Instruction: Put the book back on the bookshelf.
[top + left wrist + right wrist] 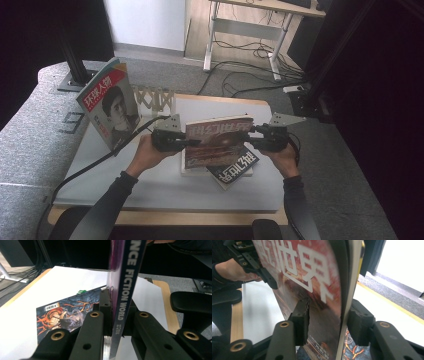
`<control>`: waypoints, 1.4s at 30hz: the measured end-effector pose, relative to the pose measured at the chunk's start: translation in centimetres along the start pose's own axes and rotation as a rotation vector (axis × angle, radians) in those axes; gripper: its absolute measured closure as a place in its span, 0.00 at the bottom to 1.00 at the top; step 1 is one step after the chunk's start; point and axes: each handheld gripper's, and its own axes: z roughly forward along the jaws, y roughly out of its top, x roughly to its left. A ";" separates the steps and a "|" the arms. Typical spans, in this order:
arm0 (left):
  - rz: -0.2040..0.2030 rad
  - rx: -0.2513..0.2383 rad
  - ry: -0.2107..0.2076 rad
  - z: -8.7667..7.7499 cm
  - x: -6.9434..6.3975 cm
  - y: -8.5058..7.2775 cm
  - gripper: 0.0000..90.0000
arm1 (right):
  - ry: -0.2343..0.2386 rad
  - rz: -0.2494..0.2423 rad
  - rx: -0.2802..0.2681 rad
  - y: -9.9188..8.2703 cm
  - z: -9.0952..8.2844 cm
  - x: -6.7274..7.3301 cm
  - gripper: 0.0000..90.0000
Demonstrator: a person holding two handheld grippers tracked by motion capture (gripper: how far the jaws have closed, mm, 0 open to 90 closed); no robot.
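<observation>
A red-covered magazine (218, 137) hangs upright over the white table (150, 185), held between my two grippers. My left gripper (192, 142) is shut on its blue spine (127, 285), which reads "Science Fiction World", with the pads tight on both sides (118, 307). My right gripper (251, 136) stands at the opposite edge. The magazine's cover (312, 270) slants across the gap between its jaws (328, 312), which is wider than the magazine is thick. Farther off, the left gripper (249, 257) and its hand show at the spine.
A dark magazine (235, 167) (62, 315) lies flat below on another, pale one. A magazine with a portrait cover (110, 105) stands upright at the back left beside a wooden lattice rack (155, 99). Cables and a desk frame (245, 30) are on the floor behind.
</observation>
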 end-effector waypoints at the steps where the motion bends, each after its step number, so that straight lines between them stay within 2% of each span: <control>1: -0.005 0.001 0.007 0.0 0.0 0.0 0.93 | -0.002 -0.003 -0.002 0.1 -0.1 0.0 0.64; 4: -0.029 0.009 0.051 0.0 0.2 0.1 0.93 | 0.002 -0.015 -0.019 0.2 -0.5 0.2 0.69; 7: -0.048 0.012 0.061 0.1 0.5 0.1 0.93 | 0.023 -0.015 -0.058 0.6 -1.0 0.4 0.71; 11: -0.059 0.011 0.070 0.1 0.6 0.1 0.93 | 0.017 -0.035 -0.059 1.2 -1.5 0.7 0.72; 30: -0.067 0.015 0.078 0.1 0.8 0.1 0.93 | 0.013 -0.053 -0.109 2.9 -2.6 1.3 0.73; 42: -0.067 0.014 0.078 0.2 0.7 0.1 0.93 | -0.023 -0.054 -0.102 3.6 -2.9 1.4 0.85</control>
